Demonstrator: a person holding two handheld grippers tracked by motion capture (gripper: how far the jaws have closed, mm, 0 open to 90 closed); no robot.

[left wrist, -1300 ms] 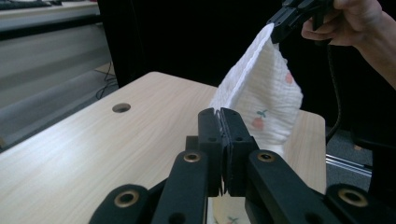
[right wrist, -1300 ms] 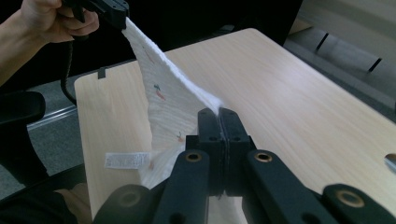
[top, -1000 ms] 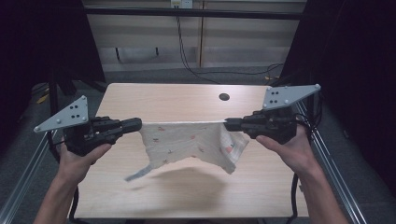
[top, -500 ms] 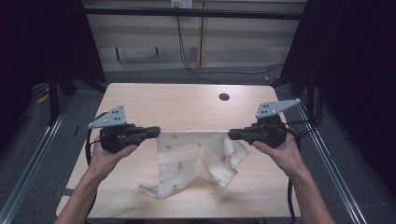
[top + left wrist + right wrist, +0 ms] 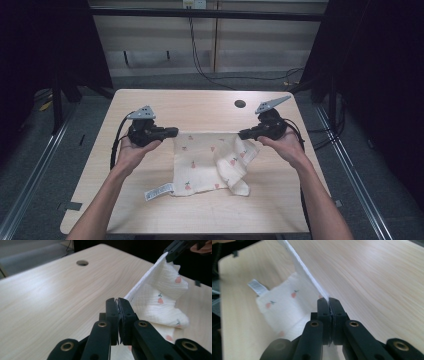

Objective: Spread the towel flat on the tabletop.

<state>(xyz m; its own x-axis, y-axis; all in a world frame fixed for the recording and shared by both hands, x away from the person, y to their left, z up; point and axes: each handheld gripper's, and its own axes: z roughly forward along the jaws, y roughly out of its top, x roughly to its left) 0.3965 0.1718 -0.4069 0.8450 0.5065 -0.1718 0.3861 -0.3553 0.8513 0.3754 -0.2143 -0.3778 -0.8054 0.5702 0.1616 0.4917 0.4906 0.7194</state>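
A white cloth (image 5: 206, 162) printed with small red fruit lies mostly on the wooden table (image 5: 200, 107), its far edge pulled taut between the two grippers. My left gripper (image 5: 174, 132) is shut on the cloth's far left corner, and the cloth (image 5: 160, 297) stretches away from the jaws in the left gripper view. My right gripper (image 5: 242, 134) is shut on the far right corner, where the cloth (image 5: 287, 302) folds over itself. A white care label (image 5: 159, 191) sticks out at the cloth's near left corner; the label (image 5: 257, 287) also shows in the right gripper view.
A round cable hole (image 5: 240, 104) sits in the table near its far right corner. Black cables trail from both grippers off the table's sides. Metal floor rails (image 5: 40, 170) run along both sides of the table.
Both grippers have lowered the cloth from hanging in the air to lying on the table, moving forward and down. Both stay shut on the corners.
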